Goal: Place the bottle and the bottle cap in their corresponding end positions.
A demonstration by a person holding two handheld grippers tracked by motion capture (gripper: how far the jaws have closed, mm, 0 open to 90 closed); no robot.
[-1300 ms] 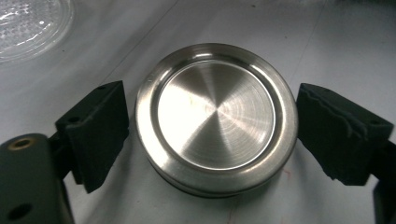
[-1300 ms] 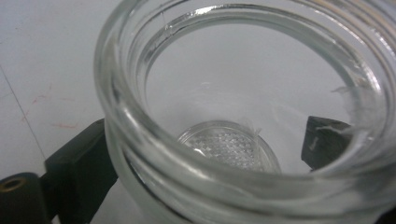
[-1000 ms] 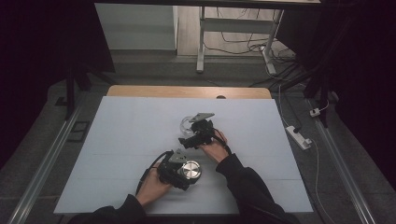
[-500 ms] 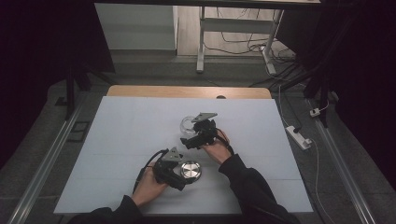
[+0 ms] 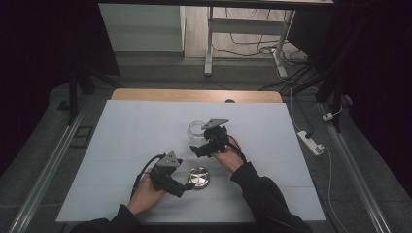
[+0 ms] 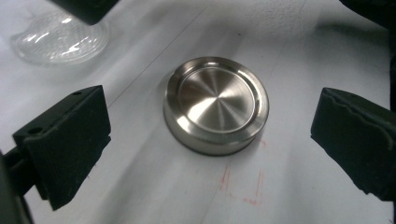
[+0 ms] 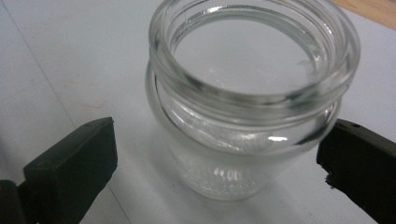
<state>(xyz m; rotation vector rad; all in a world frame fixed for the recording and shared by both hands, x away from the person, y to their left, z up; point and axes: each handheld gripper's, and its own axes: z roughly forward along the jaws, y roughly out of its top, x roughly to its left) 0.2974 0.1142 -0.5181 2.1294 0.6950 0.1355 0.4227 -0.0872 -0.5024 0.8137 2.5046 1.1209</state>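
Metal lid (image 6: 216,105): brushed steel look, satin sheen with fine circular turning marks on the flat centre, smooth polished rim.

Glass jar (image 7: 252,93): clear glass, glossy; smooth thick threaded neck, a faint moulded texture at the base.

Desk (image 5: 121,141): matt white sheet over the top, smooth, lightly scuffed with faint red marks; a bare strip of pale wood along the far edge.

Left claw (image 6: 210,135) and right claw (image 7: 219,158): black matt pads, rubbery, slightly rough edges.

Sleeve (image 5: 265,194): dark cloth, matt.
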